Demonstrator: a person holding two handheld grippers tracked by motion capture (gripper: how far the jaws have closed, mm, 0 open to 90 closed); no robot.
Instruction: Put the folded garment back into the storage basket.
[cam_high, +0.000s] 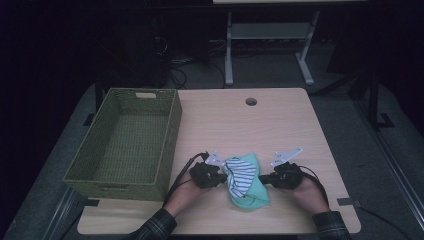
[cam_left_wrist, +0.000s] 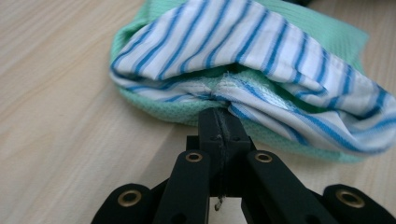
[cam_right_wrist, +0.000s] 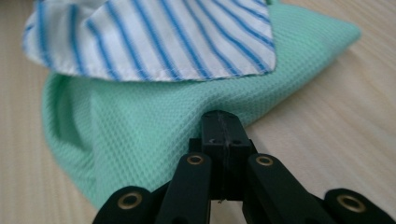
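Observation:
A mint green waffle cloth (cam_high: 251, 192) lies bunched on the table near the front edge, with a white cloth with blue stripes (cam_high: 241, 175) folded over it. My left gripper (cam_high: 224, 176) is at the bundle's left side, shut on the edges of the striped cloth (cam_left_wrist: 243, 51) and green cloth (cam_left_wrist: 154, 109) together. My right gripper (cam_high: 262, 178) is at the bundle's right side, shut on a fold of the green cloth (cam_right_wrist: 140, 126), just below the striped cloth's hem (cam_right_wrist: 154, 42). A hand holds each gripper.
A green woven basket (cam_high: 172, 131) stands open at the table's left, its inside bare. A round cable hole (cam_high: 251, 101) sits near the table's far edge. A metal desk frame (cam_high: 270, 35) stands on the floor beyond.

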